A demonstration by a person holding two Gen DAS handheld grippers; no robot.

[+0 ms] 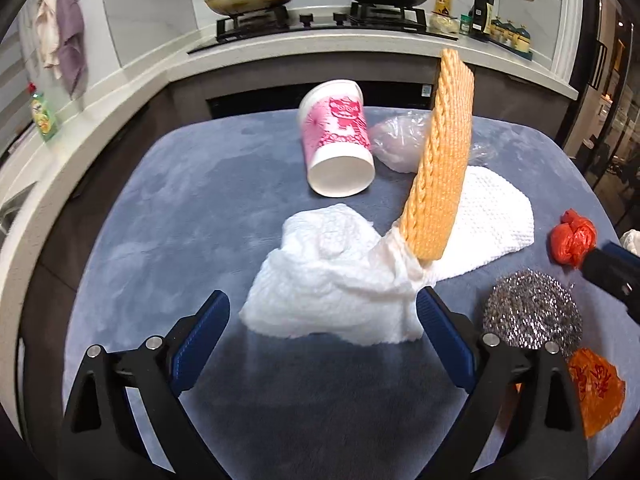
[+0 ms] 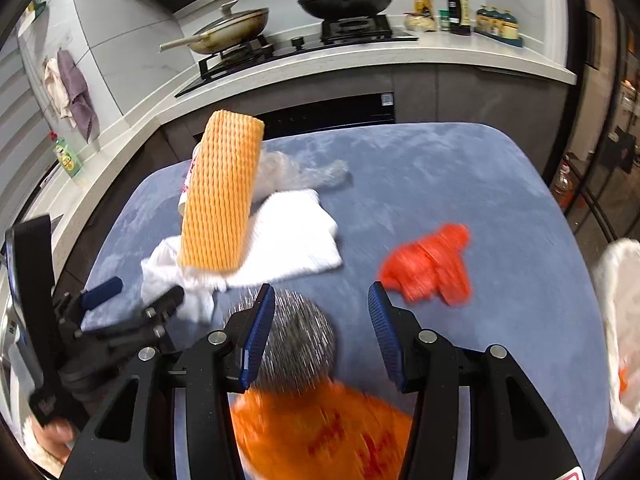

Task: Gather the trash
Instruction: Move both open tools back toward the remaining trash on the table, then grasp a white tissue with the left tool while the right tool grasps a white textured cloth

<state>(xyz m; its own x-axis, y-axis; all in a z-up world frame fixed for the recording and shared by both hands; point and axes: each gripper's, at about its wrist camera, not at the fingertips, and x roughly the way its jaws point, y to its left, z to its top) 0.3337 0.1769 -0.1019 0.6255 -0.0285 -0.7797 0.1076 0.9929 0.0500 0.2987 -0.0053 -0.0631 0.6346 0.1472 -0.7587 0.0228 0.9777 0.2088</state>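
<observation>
A crumpled white paper towel (image 1: 332, 280) lies on the blue-grey table (image 1: 160, 208) just ahead of my left gripper (image 1: 324, 314), which is open, its fingertips on either side of the towel's near edge. An orange foam net sleeve (image 1: 440, 160) stands tilted, its lower end on the towels. My right gripper (image 2: 322, 330) is open above a steel scourer (image 2: 304, 344), whose left part is hidden behind the left finger. An orange plastic bag (image 2: 320, 432) lies nearer, a red knotted bag (image 2: 428, 268) ahead to the right.
A pink-and-white paper cup (image 1: 338, 140) lies on its side beside a clear plastic bag (image 1: 396, 140). A flat white towel (image 1: 496, 220) lies under the sleeve. A white bag (image 2: 620, 320) is at the right edge. Behind the table is a counter with a stove (image 1: 320, 20) and pans.
</observation>
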